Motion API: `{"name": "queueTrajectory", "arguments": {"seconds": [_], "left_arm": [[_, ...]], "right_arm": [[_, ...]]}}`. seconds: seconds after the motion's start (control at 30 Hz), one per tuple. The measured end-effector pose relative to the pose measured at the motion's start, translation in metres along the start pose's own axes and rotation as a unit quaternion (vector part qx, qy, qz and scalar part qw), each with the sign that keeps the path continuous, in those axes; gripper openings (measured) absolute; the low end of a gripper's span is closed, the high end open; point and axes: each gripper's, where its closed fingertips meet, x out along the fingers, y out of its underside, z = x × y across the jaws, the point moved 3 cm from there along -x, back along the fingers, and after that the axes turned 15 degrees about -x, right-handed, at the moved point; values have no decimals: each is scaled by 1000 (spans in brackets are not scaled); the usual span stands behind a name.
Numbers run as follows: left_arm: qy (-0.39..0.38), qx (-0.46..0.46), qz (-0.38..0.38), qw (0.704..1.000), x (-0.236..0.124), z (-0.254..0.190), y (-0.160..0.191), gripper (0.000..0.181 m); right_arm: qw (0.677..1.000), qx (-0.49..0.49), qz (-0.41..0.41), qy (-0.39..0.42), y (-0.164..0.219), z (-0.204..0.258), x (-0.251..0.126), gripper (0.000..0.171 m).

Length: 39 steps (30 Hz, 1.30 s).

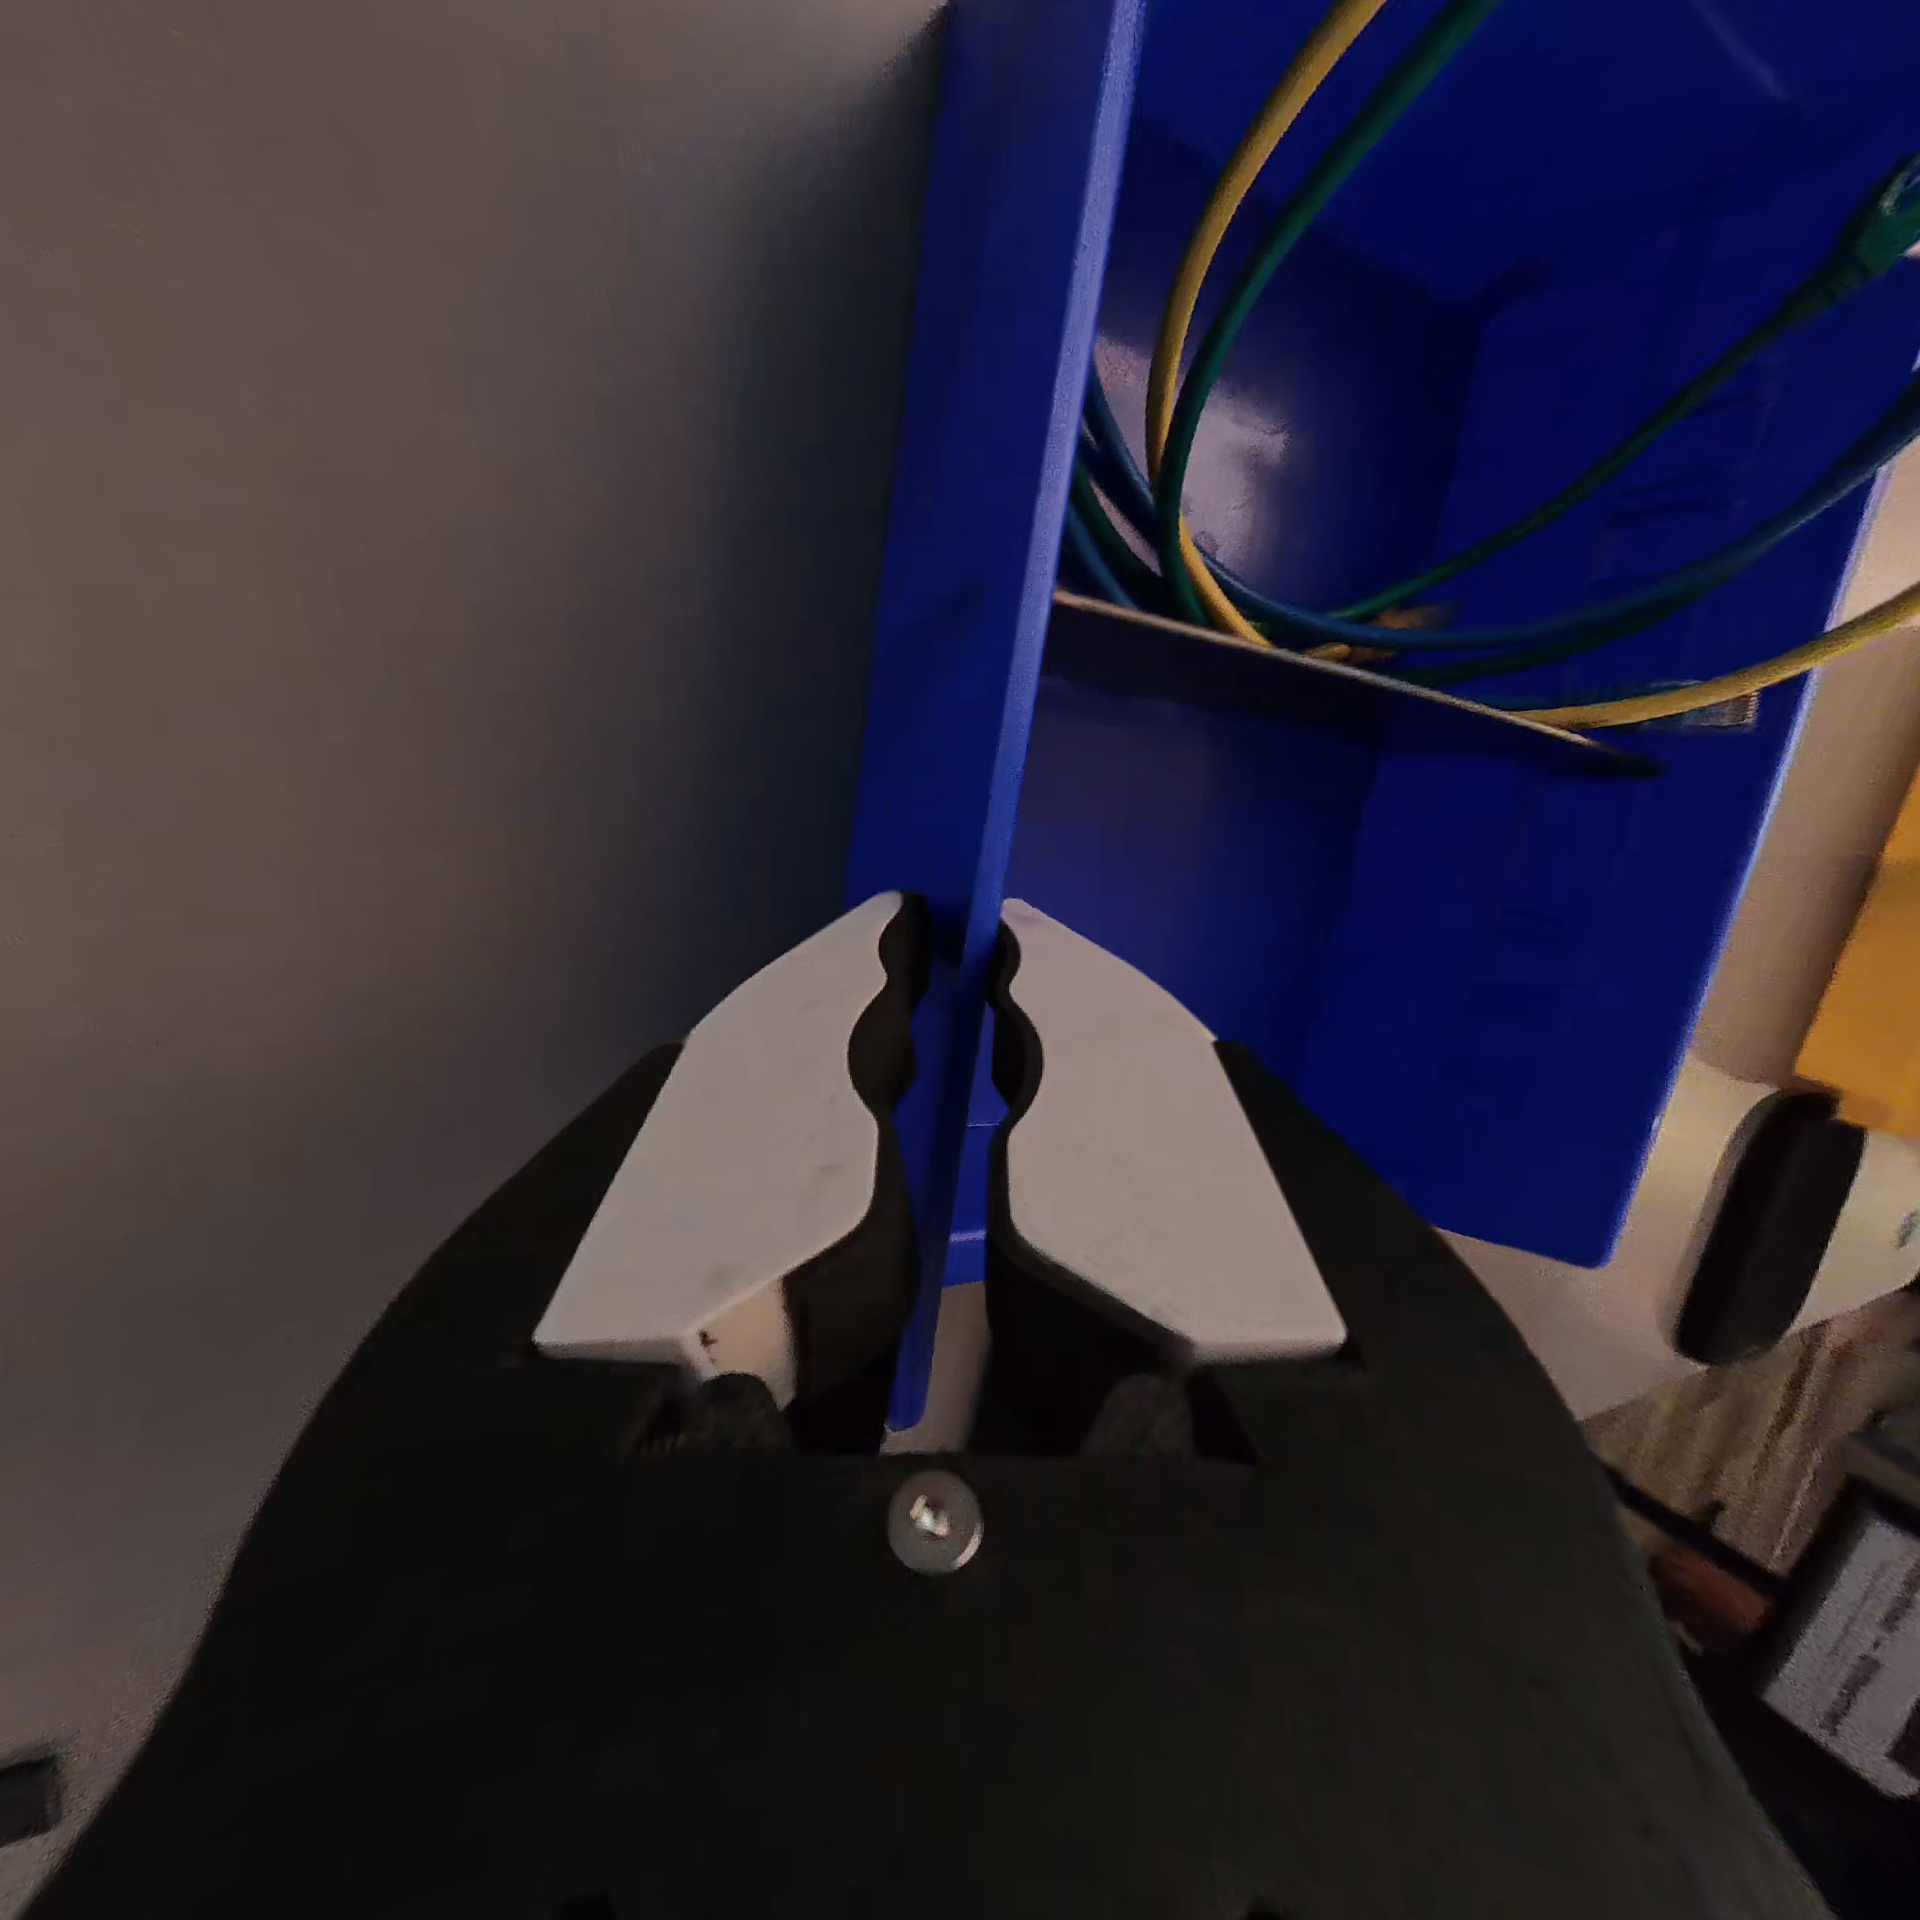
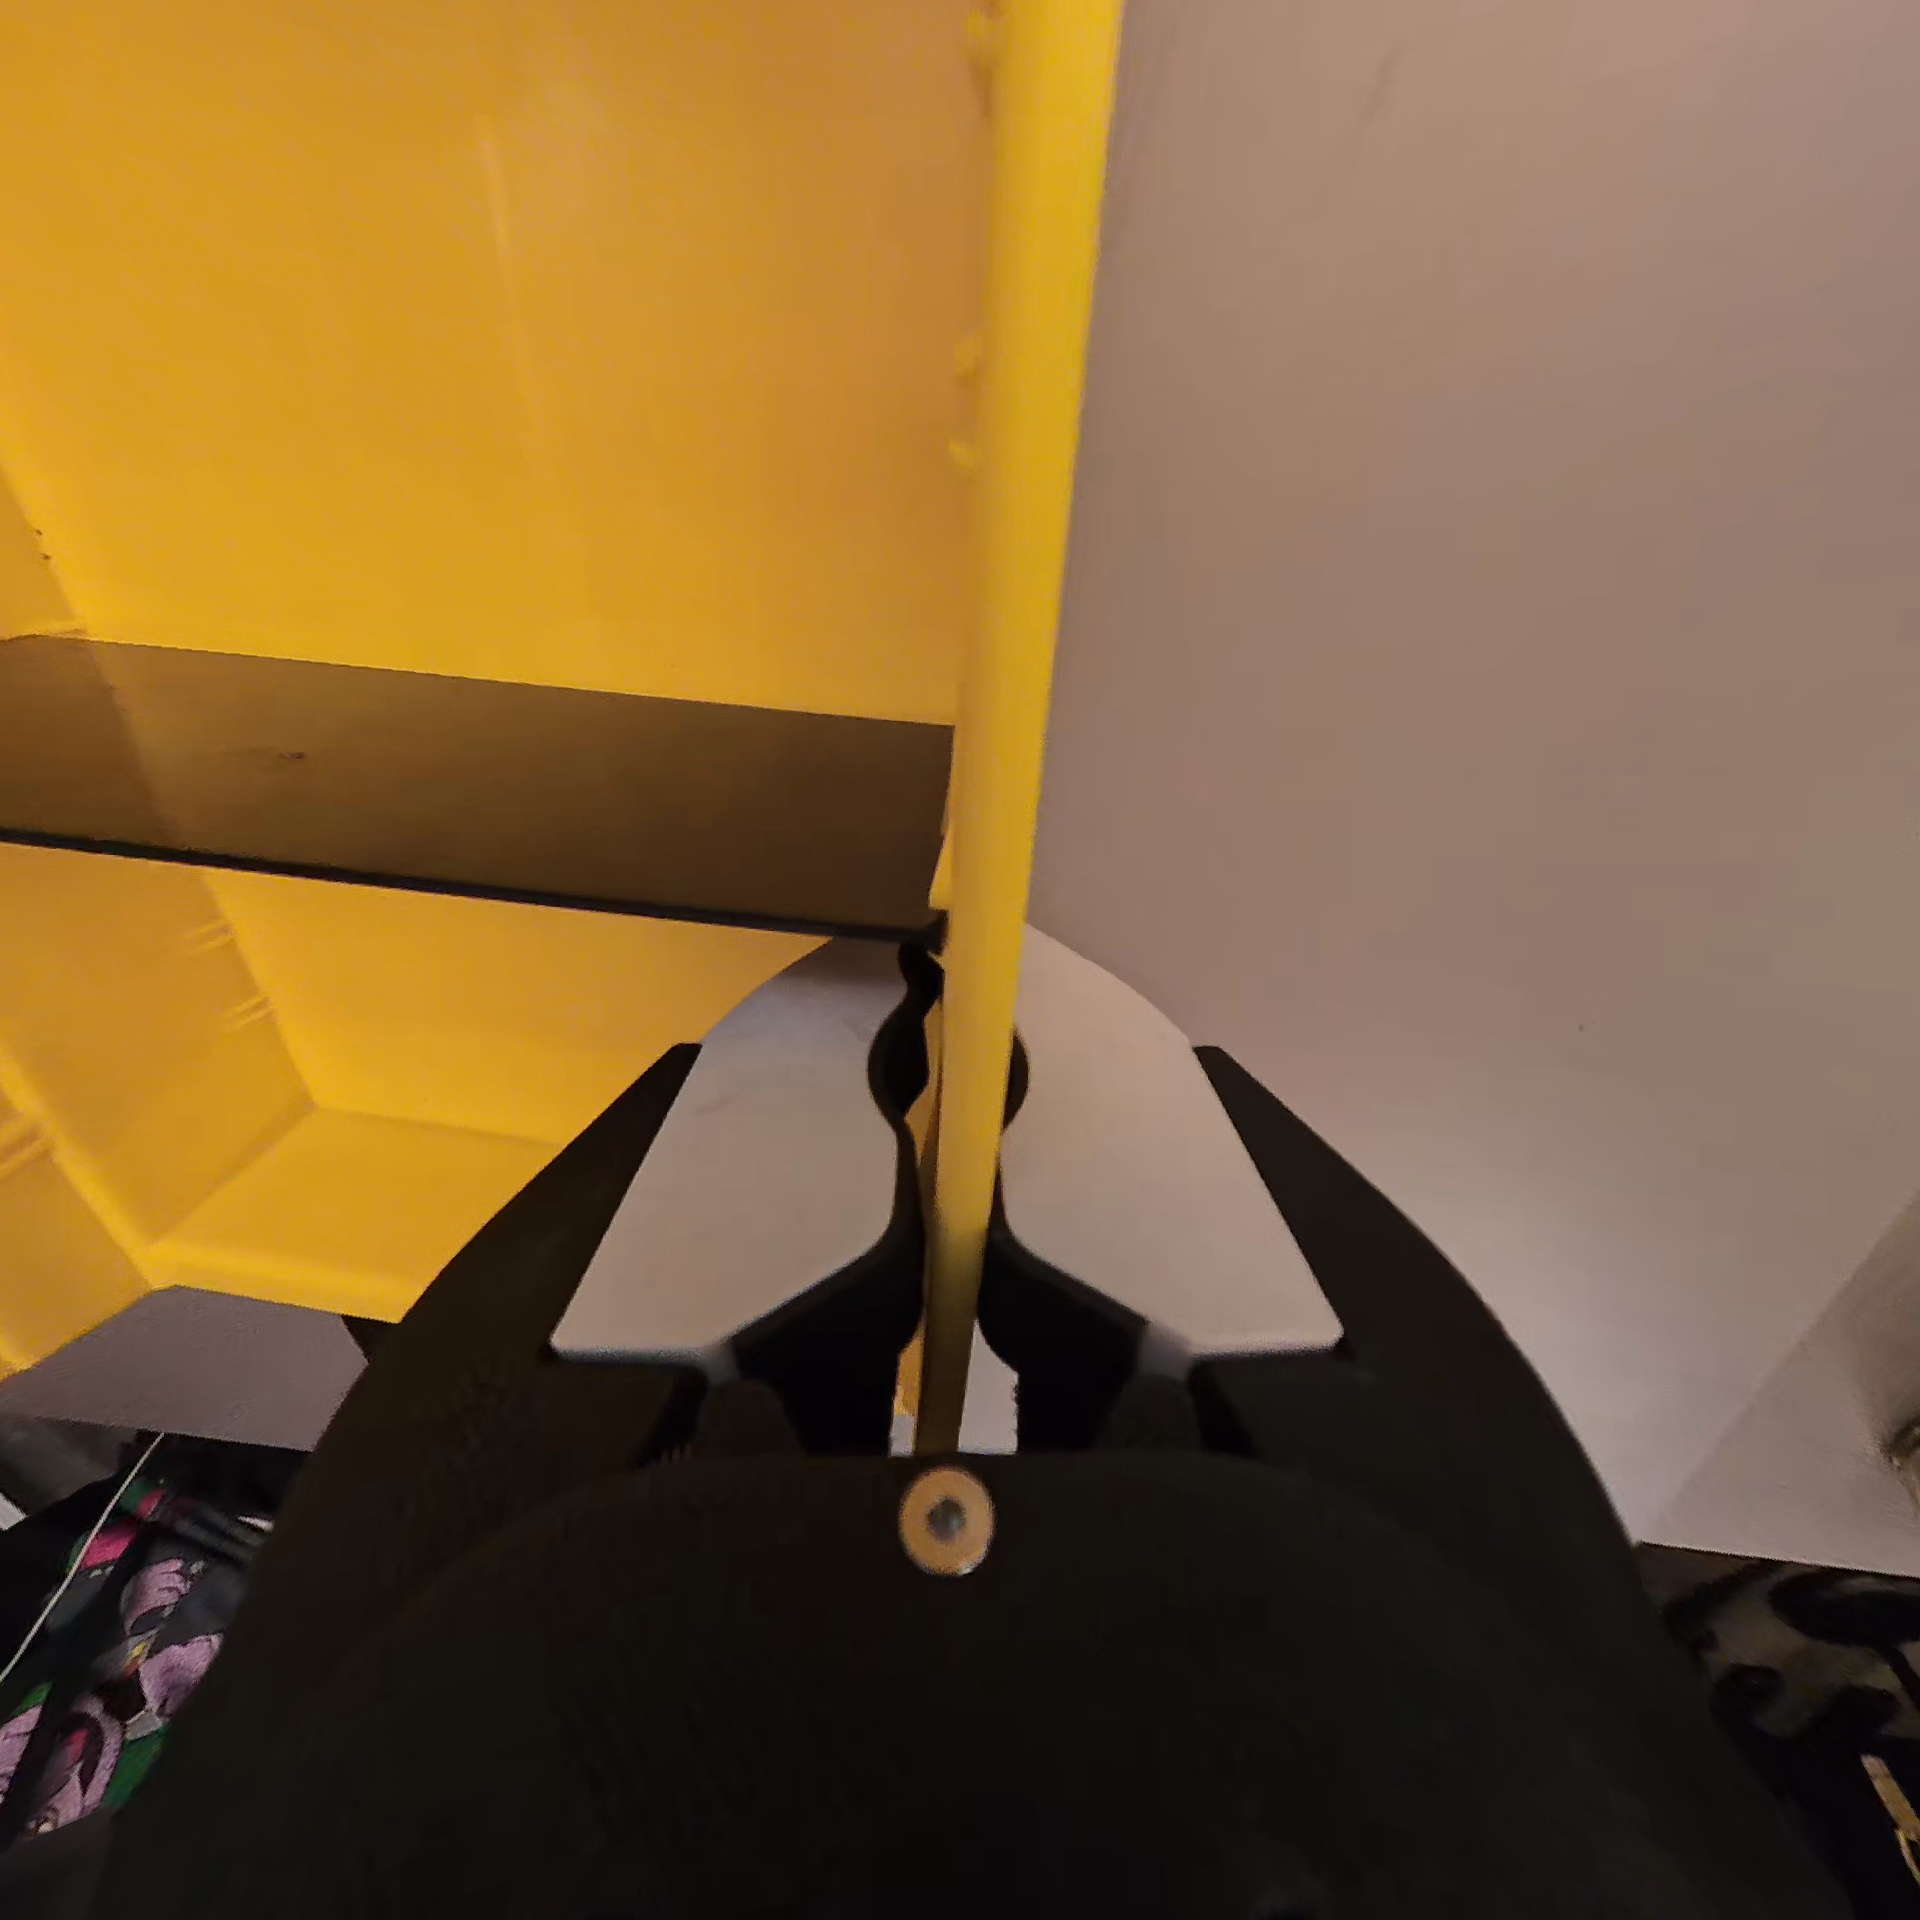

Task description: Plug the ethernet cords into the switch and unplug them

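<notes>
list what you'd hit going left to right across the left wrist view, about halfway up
grey wall → blue bin's side wall, clamped lower down by the left gripper → yellow, green and blue cords inside the bin → blue bin's far side wall

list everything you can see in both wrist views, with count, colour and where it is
blue bin: one, blue, on the white surface, its left wall between the left jaws
divider in blue bin: one, dark, across the bin's inside
ethernet cords: several, yellow, green and blue, looped in the far compartment of the blue bin
green plug: one, green, at the right edge, blurred
yellow bin: one, yellow, its right wall between the right jaws
divider in yellow bin: one, black, across the bin's inside
white surface: one, white, under both bins
switch: not in view
left gripper: one, black and white, shut on the blue bin's wall
right gripper: one, black and white, shut on the yellow bin's wall
</notes>
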Motion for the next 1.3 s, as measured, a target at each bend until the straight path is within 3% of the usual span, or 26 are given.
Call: {"name": "queueTrajectory", "arguments": {"seconds": [0.5,1.13,1.3], "left_arm": [[16,-23,-42,999,-4,13,-12,10],[8,5,13,1000,-3,2,8,10],[27,-7,19,999,-3,2,8,12]], "right_arm": [[1000,-3,-9,4,-6,-7,0,5],[1000,-5,-8,6,-15,-12,0,5],[998,-29,-2,64,-14,-17,-1,19]]}}
